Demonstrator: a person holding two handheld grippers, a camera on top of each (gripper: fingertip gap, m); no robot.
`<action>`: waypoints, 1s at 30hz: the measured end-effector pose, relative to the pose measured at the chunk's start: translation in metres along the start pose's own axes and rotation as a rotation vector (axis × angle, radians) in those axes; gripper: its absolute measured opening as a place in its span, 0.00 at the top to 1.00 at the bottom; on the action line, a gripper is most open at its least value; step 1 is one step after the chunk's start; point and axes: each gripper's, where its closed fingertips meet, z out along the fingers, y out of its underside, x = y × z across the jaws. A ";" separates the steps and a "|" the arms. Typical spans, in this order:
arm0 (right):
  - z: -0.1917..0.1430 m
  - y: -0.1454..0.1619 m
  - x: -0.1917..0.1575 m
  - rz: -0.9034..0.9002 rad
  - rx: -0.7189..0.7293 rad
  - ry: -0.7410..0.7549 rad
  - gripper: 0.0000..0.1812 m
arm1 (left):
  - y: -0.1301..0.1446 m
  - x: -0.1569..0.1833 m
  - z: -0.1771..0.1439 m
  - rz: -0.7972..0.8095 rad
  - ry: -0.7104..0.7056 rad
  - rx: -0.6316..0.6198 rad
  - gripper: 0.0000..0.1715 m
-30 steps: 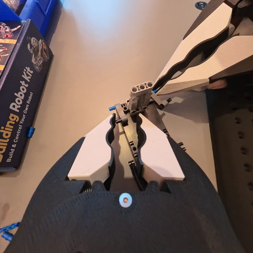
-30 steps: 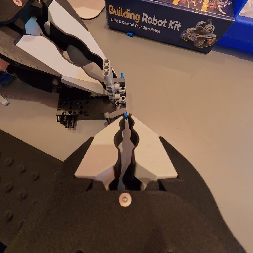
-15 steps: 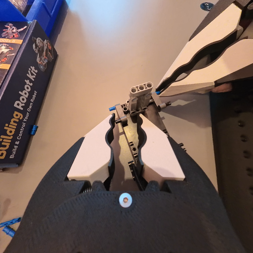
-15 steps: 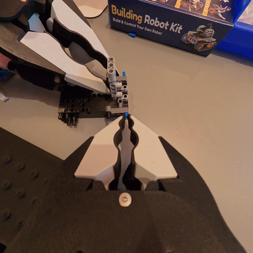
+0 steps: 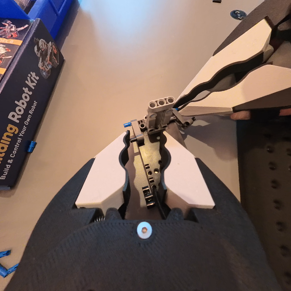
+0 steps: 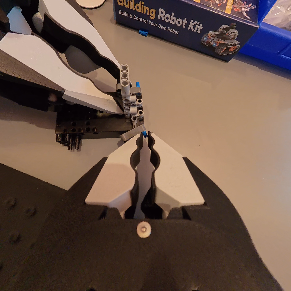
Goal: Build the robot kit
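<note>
Gripping the black perforated block [image 5: 147, 155] edge-on, the left gripper [image 5: 145, 133] has kept its clamp. Ahead of its tips stands the grey three-hole beam [image 5: 161, 104]. Right of that, the right gripper [image 6: 145, 133] stays pinched on a blue pin [image 6: 144, 134], which has pulled the short grey link [image 6: 131, 133] askew since a second ago.

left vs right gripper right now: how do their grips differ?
Left gripper straddles the black block, a wide gap between its fingers; right gripper is nearly closed, pinching a blue pin at its tips. The left's hold sits deep between its fingers; the right's is at the very tips, where the pin meets a grey link. Both have white fingers with wavy black pads and work on one assembly.
</note>
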 end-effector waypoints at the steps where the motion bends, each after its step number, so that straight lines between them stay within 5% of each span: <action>1: 0.000 0.000 0.000 -0.002 -0.003 -0.001 0.98 | 0.000 0.000 0.000 0.003 -0.003 -0.001 0.79; 30: 0.006 -0.001 0.003 0.063 -0.048 0.052 0.99 | -0.002 -0.002 0.000 -0.098 -0.072 0.039 0.74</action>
